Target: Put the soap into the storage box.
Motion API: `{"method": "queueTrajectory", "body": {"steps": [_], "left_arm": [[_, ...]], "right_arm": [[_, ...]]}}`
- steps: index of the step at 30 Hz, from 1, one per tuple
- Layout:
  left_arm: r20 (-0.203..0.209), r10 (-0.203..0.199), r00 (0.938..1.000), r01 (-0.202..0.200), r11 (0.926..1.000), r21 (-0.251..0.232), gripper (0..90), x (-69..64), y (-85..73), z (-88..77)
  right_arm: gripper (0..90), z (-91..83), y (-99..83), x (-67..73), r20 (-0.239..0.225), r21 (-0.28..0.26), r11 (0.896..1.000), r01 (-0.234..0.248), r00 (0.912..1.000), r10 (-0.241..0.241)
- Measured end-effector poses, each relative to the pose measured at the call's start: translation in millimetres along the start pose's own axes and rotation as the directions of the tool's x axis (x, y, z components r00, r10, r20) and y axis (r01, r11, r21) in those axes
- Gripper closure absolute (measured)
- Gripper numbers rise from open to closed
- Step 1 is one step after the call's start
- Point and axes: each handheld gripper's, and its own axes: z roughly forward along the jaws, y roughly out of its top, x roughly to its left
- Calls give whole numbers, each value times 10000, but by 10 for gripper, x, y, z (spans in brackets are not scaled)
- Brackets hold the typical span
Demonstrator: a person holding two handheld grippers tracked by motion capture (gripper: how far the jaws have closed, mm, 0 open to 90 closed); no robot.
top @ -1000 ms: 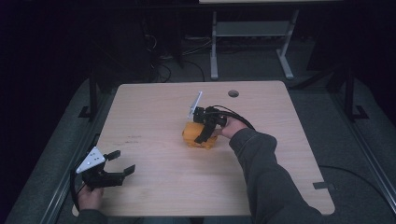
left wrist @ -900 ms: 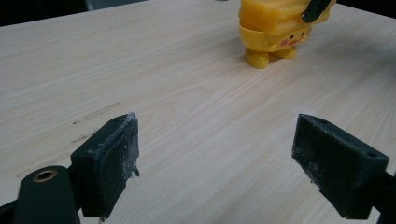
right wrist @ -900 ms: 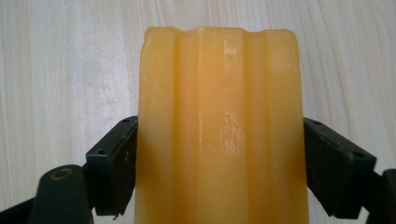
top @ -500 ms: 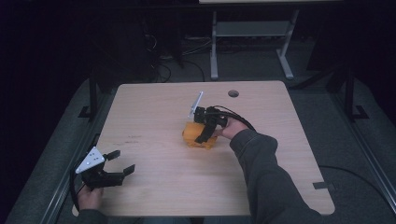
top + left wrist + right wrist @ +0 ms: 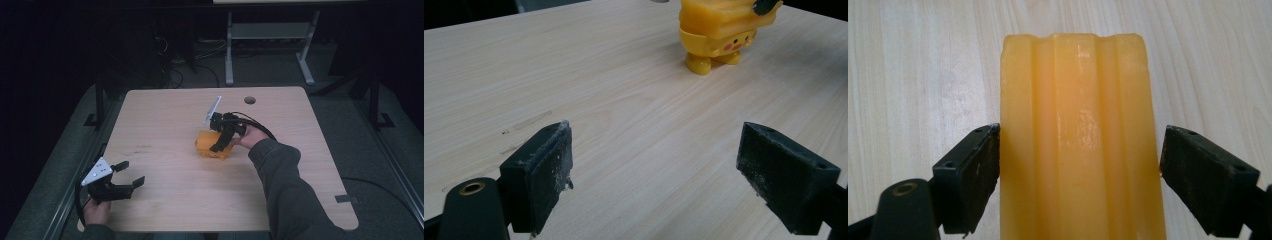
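At frame centre of the high view, my right gripper point(image 5: 218, 145) straddles the yellow toy point(image 5: 207, 147), jaws parted, one touching, one just clear; I judge clenching comes next; my left gripper point(image 5: 127, 173) idles released, lower left.

A light wood-grain table point(image 5: 165, 115) with rounded corners is seen from above, and a round cable hole point(image 5: 250, 100) is set near its far edge, right of centre. Faint dark scuff marks point(image 5: 142, 148) are visible on the left part of the tabletop. Beyond the far edge, a white metal stand point(image 5: 265, 35) with two legs is placed on the dark grey floor point(image 5: 345, 125), and cables point(image 5: 170, 75) are laid near it.
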Motion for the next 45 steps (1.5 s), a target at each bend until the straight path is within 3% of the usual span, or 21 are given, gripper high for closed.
{"method": "queueTrajectory", "body": {"steps": [21, 45], "left_arm": [[3, 58, 10000, -58, 9999, 110, 143, -1, -3, 0], [-23, -39, 10000, 39, 9999, 157, 143, -13, -5, 16]], "right_arm": [[190, -256, -97, 9, 300, -584, 9982, -92, 9995, 110], [208, -530, -336, 72, 664, -995, 9943, -386, 9968, 453]]}}
